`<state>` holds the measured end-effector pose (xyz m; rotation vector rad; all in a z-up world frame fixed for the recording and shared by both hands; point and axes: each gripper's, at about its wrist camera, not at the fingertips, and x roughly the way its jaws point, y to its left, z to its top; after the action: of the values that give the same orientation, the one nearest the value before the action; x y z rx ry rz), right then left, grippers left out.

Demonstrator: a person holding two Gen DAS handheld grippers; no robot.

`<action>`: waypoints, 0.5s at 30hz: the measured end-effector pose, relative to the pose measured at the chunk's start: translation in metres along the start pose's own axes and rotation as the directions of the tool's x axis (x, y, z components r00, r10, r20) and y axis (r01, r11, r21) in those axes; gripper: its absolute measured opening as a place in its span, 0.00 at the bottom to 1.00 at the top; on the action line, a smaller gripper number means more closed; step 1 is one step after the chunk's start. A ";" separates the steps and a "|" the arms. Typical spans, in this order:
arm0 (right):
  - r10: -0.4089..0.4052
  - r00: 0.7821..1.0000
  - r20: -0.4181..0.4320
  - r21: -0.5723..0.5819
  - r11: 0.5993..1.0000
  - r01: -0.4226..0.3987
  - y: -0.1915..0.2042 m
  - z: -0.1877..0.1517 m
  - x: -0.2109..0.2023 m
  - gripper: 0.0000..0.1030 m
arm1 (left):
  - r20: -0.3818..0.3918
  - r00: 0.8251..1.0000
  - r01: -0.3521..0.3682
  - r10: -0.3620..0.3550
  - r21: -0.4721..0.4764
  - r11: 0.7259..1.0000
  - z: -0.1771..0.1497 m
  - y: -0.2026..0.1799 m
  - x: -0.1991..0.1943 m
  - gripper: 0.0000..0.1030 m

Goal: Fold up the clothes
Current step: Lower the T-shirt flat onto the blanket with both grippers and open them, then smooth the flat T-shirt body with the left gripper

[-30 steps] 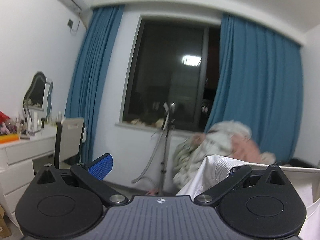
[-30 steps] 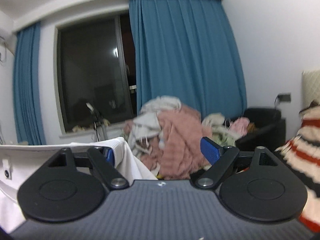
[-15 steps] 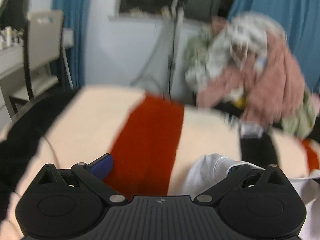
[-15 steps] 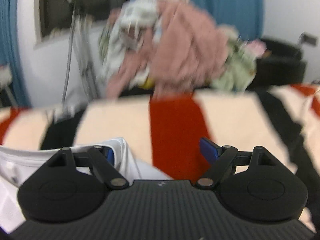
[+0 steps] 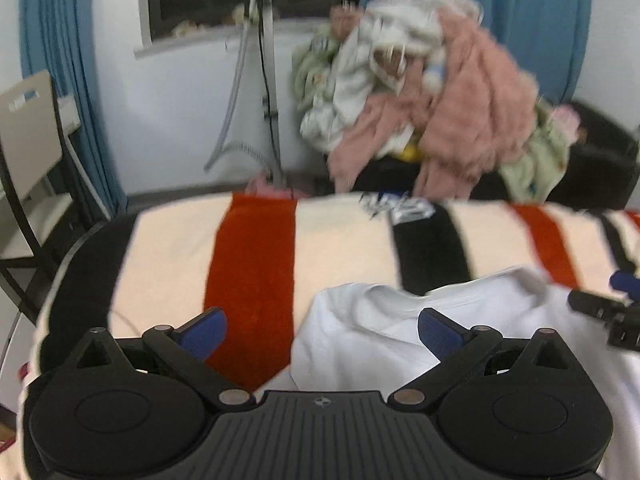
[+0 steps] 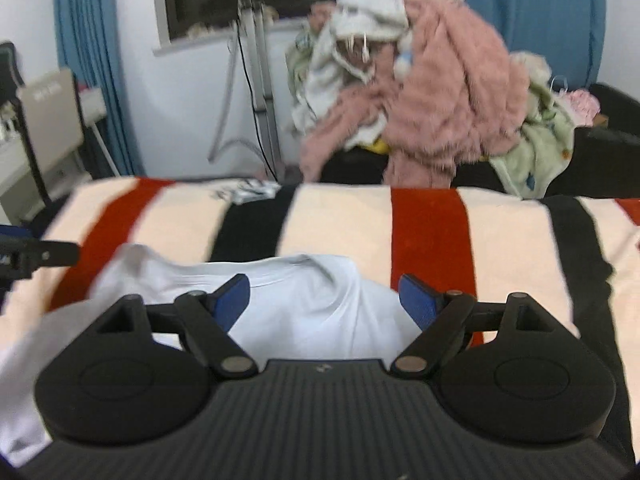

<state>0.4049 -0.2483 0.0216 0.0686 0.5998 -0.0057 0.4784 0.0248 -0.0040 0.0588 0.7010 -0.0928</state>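
Both pairs of blue-padded fingers stood wide apart with nothing between them. We held our left gripper [image 5: 322, 330] low over the bed, its left pad over a red stripe of the striped blanket [image 5: 168, 264] and its right pad over the white shirt [image 5: 372, 328]. Our right gripper [image 6: 326, 300] hovered just above the same white shirt [image 6: 296, 304], cloth showing in the gap between its spread pads.

We saw the shirt lying loose and rumpled on the blanket, near the edge closest to us, its ribbed neckline [image 6: 280, 278] running across the right wrist view. From the left wrist camera the shirt filled the lower right, with a raised fold toward the far corner. Whether either pad actually touched the fabric we could not tell.

Each gripper showed at the edge of the other's view: the right one as a dark shape at the far right of the left camera [image 5: 608, 316], the left one at the far left of the right camera [image 6: 28, 258].

Beyond the bed we saw a heap of clothes [image 5: 432, 92], pink and pale, piled on a dark seat before blue curtains [image 5: 540, 8]. A small printed item [image 5: 396, 206] lay at the blanket's far edge, and a chair [image 5: 28, 152] stood to the left.
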 end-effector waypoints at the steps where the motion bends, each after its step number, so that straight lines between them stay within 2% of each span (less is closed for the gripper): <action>1: 0.003 1.000 0.020 0.002 1.000 -0.003 0.003 -0.002 -0.018 0.80 | 0.024 1.000 0.003 -0.003 -0.004 1.000 -0.005 -0.003 -0.019 1.00; 4: 0.022 0.996 0.091 0.032 0.999 -0.025 0.007 -0.018 -0.082 0.80 | 0.101 0.995 0.016 -0.014 -0.023 1.000 -0.027 -0.019 -0.085 1.00; 7: 0.040 0.986 0.161 0.055 0.997 -0.050 0.007 -0.047 -0.157 0.80 | 0.171 0.985 0.023 -0.016 -0.043 0.999 -0.067 -0.029 -0.165 1.00; 11: 0.039 0.975 0.219 0.050 0.997 -0.051 0.009 -0.087 -0.241 0.80 | 0.244 0.970 0.015 -0.006 -0.033 0.999 -0.135 -0.045 -0.267 1.00; 13: 0.032 0.966 0.257 0.038 0.998 -0.043 0.009 -0.109 -0.279 0.80 | 0.275 0.961 -0.005 0.010 -0.017 1.000 -0.171 -0.052 -0.310 1.00; 15: 0.025 0.956 0.292 0.024 0.999 -0.033 0.010 -0.131 -0.311 0.81 | 0.324 0.946 -0.001 0.005 -0.014 1.000 -0.204 -0.054 -0.341 1.00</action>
<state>0.0744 -0.2340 0.0900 0.1027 0.3030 0.0041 0.0824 0.0104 0.0598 0.0306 0.3717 -0.0925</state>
